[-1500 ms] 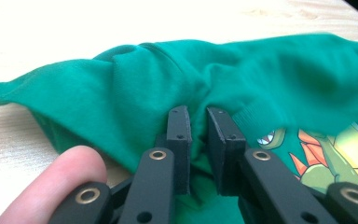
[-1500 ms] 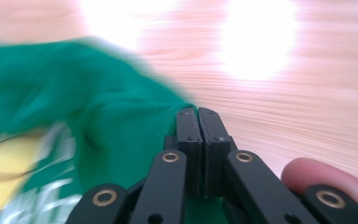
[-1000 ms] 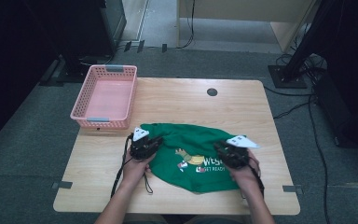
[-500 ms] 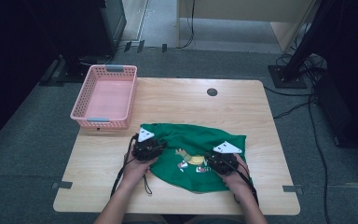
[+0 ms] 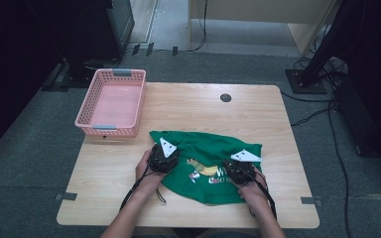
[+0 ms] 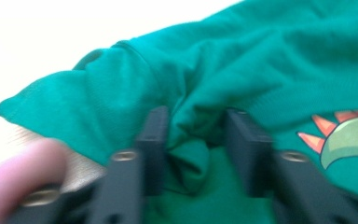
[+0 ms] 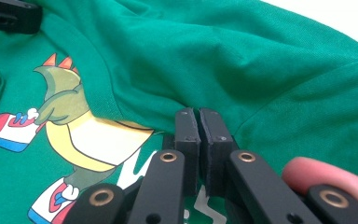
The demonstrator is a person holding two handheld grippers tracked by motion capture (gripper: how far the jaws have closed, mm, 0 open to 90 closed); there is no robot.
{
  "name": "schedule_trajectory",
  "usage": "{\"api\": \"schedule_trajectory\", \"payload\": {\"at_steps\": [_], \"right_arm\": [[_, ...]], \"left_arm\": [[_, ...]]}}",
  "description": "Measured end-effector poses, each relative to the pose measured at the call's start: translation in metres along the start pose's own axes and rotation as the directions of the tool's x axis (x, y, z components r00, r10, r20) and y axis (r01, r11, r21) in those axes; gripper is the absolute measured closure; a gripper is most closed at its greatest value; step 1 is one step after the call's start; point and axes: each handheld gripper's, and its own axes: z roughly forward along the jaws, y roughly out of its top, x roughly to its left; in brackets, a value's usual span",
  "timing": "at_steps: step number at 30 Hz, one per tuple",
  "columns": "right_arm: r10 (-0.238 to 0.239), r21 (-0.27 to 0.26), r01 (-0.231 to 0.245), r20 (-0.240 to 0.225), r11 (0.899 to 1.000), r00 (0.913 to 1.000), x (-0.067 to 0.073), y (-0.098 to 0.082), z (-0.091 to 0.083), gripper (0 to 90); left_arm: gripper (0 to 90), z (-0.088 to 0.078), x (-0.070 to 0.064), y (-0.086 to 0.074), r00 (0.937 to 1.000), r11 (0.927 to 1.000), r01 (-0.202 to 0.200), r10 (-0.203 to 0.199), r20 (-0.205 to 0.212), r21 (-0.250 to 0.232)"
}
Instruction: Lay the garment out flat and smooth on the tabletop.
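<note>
Shirt, green cotton with dinosaur print [image 5: 206, 166], crumpled lower centre of wooden tabletop [image 5: 193, 106]. Left tongs [image 6: 193, 140] parted around a fold. Right tongs [image 7: 199, 140] pinched together on fabric. Pink plastic basket [image 5: 90, 101] upper left.

Bare worktop [image 5: 193, 106] across the upper middle and upper right of the frame, broken by a small dark round grommet [image 5: 225, 97] near the far edge. Blocked at upper left by a pink basket [image 5: 111, 103] on the worktop's corner. Lower middle taken up by a crumpled green shirt [image 5: 211, 158], with both hands upon it. Open strips of wood at lower left and far right, beside the cloth.
</note>
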Motion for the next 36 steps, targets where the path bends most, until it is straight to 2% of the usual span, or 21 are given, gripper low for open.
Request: {"api": "schedule_trajectory", "payload": {"at_steps": [2, 6, 10, 16, 21, 25, 27, 29, 33, 34, 36], "right_arm": [[0.002, 0.002, -0.002, 0.002, 1.000, 1.0000, 0.001, -0.001, -0.001, 87.9], [0.028, 0.000, -0.028, -0.008, 1.000, 0.9996, 0.002, -0.006, -0.006, 88.1], [0.032, -0.001, -0.032, -0.002, 0.999, 0.9995, 0.005, -0.011, -0.012, 88.6], [0.012, 0.001, -0.012, 0.004, 1.000, 0.9999, 0.018, -0.022, -0.024, 88.8], [-0.002, 0.005, 0.002, -0.017, 1.000, 0.9999, 0.027, -0.033, -0.036, 88.8], [0.024, 0.014, -0.023, -0.046, 1.000, 0.9987, 0.032, -0.041, -0.045, 88.8], [0.015, 0.016, -0.015, -0.048, 1.000, 0.9987, 0.036, -0.044, -0.049, 88.9], [-0.010, 0.024, 0.011, -0.031, 1.000, 0.9995, 0.042, -0.047, -0.053, 88.9], [-0.017, -0.030, 0.016, -0.037, 0.999, 0.9992, 0.052, -0.044, -0.065, 88.9], [-0.027, -0.052, 0.026, -0.028, 0.998, 0.9992, 0.054, -0.041, -0.069, 88.9], [-0.039, -0.105, 0.039, -0.007, 0.994, 0.9992, 0.055, -0.028, -0.078, 88.9]], "left_arm": [[77.2, -0.001, 0.000, -0.001, 1.0000, 1.0000, -0.002, 0.002, 0.009, -0.001], [78.8, -0.005, -0.001, -0.004, 0.9997, 1.0000, 0.001, -0.001, 0.026, 0.000], [81.6, -0.013, -0.008, -0.010, 0.9999, 0.9999, -0.013, 0.013, 0.011, 0.001], [83.2, -0.034, -0.015, -0.024, 0.9993, 0.9998, 0.015, -0.015, 0.035, 0.011], [83.7, -0.054, -0.021, -0.039, 0.9975, 0.9995, 0.028, -0.029, 0.064, 0.014], [84.3, -0.069, -0.023, -0.049, 0.9934, 0.9986, 0.049, -0.051, 0.103, 0.017], [84.7, -0.074, -0.023, -0.053, 0.9909, 0.9981, 0.057, -0.059, 0.121, 0.021], [85.1, -0.078, -0.022, -0.055, 0.9872, 0.9975, 0.068, -0.070, 0.143, 0.019], [85.7, -0.092, -0.017, -0.052, 0.9777, 0.9934, 0.114, -0.110, 0.179, -0.012], [85.7, -0.096, -0.015, -0.048, 0.9731, 0.9908, 0.133, -0.126, 0.193, -0.025], [85.7, -0.099, -0.011, -0.039, 0.9701, 0.9874, 0.152, -0.141, 0.197, -0.042]]}}
